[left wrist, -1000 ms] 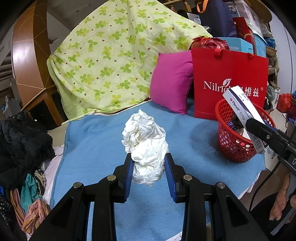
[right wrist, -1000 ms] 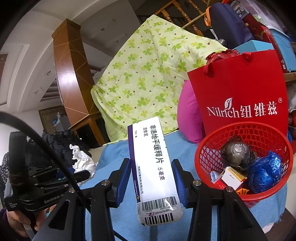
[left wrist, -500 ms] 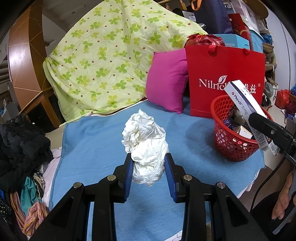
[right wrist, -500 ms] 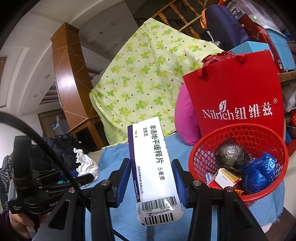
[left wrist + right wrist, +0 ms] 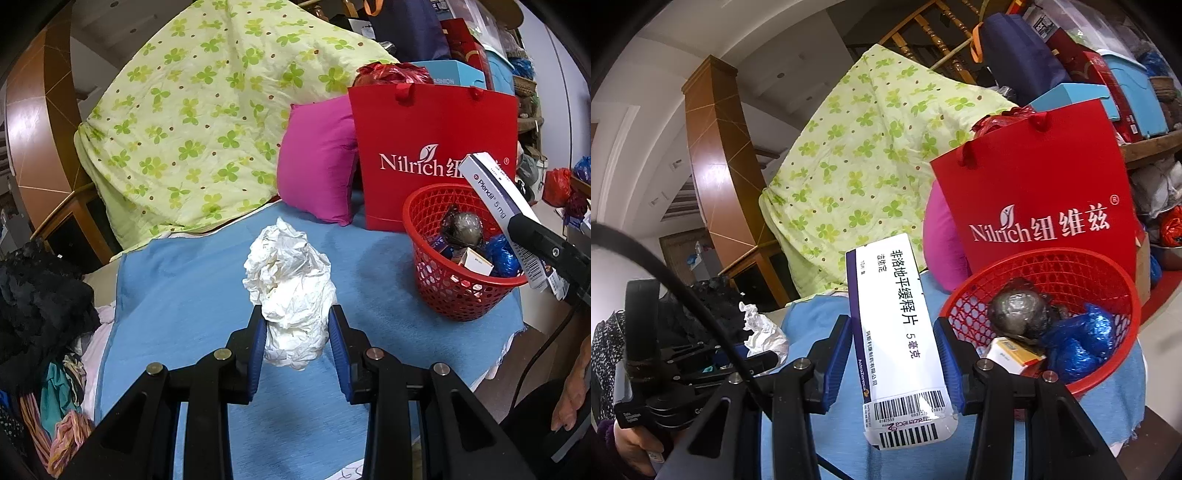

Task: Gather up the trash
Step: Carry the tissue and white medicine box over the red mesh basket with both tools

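You are carrying both loads closer to the red basket (image 5: pixel 436 280) than a second ago | left gripper (image 5: pixel 297 334) clamping crumpled tissue (image 5: pixel 291 291) | right gripper (image 5: pixel 894 365) clamping medicine box (image 5: pixel 897 332) (drop pending).

left wrist view angled down over blue cloth (image 5: pixel 192 295), right wrist view nearly level, both share red basket (image 5: pixel 458 299)

Both tongs — left (image 5: pixel 297 328), right (image 5: pixel 892 347) — clamped (side by side)
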`<state>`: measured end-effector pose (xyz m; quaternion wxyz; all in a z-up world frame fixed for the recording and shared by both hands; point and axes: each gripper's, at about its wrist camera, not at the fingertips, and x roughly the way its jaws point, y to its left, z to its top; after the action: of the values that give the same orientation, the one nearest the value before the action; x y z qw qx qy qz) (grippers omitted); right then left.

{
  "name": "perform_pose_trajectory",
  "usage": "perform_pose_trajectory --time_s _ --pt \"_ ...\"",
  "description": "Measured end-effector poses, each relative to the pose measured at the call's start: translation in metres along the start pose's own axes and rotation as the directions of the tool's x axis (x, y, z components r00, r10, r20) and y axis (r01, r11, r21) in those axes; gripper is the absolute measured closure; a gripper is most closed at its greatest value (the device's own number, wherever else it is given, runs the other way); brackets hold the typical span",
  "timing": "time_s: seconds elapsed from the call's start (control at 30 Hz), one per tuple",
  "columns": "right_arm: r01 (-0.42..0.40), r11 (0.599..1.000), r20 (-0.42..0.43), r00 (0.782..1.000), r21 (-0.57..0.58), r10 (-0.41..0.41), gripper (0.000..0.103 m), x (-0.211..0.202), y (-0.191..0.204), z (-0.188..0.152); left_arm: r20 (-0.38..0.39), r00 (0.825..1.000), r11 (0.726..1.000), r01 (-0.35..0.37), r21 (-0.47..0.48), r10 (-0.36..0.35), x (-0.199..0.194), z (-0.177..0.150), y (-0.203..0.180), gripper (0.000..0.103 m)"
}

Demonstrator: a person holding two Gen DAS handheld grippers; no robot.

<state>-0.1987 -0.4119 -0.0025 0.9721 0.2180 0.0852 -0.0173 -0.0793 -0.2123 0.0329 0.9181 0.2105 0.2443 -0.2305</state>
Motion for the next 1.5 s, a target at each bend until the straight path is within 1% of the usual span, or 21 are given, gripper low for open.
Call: perform_pose_trajectory --time_s 0.7,1.2,1.5 --pt "0.055 0.997 0.031 0.998 0.053 -0.057 0.054 -0.023 -0.033 0.004 0.01 0.999 0.997 0.039 0.062 -0.039 0.006 0.014 -0.035 0.068" --pt "0.077 0.993 0.055 0.995 0.095 -0.083 0.053 -0.033 -0.048 0.006 0.037 0.996 0.991 0.073 0.115 -0.078 0.007 0.033 -0.062 0.067" --pt "0.093 0.985 0.084 0.991 0.143 -0.106 0.053 -0.041 -0.059 0.008 0.054 0.992 0.984 0.102 0.144 -0.111 0.007 0.045 -0.08 0.067"
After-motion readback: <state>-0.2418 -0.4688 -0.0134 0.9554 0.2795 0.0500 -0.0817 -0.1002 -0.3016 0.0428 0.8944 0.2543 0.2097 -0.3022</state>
